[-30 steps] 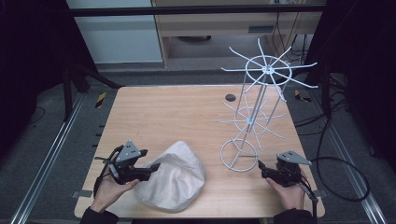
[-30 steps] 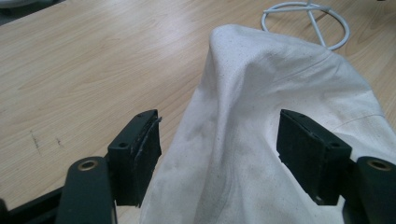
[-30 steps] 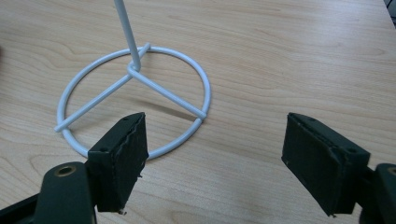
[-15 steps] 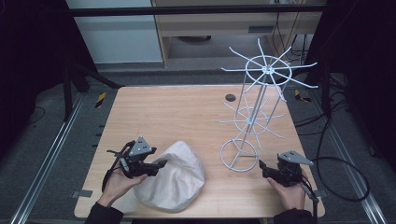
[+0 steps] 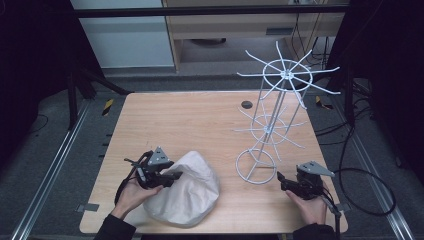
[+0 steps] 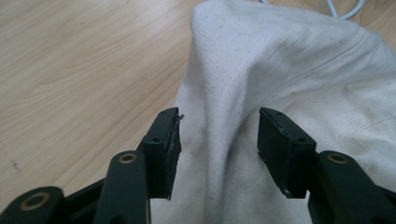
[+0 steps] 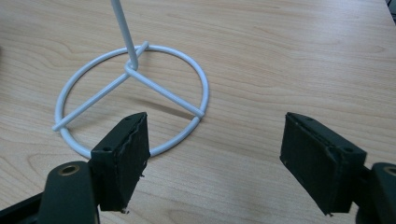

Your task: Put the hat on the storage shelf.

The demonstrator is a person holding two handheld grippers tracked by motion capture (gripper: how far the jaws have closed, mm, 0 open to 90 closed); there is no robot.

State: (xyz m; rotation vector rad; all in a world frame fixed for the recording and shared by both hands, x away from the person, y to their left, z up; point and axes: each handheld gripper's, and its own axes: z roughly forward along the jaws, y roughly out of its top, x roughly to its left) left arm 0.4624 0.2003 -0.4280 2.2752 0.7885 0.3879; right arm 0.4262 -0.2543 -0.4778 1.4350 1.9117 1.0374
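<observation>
A crumpled white cloth (image 5: 185,190) lies near the front edge of the wooden table (image 5: 190,120). My left gripper (image 5: 172,176) is at the cloth's left side, open, its jaws on either side of a raised fold of the cloth (image 6: 219,135). A white wire rack (image 5: 275,115) with radiating hooks stands at the right. My right gripper (image 5: 281,180) rests open on the table just right of the rack's ring base (image 5: 256,166). In the right gripper view the ring base (image 7: 135,93) lies ahead of the open jaws, with nothing between them.
A small dark round spot (image 5: 246,104) marks the table behind the rack. Metal rails (image 5: 55,165) run along both sides of the table. Cables (image 5: 360,190) trail on the floor at the right.
My left gripper has moved right and onto the cloth's left edge, its jaws now around a fold. The right gripper has stayed in place.
</observation>
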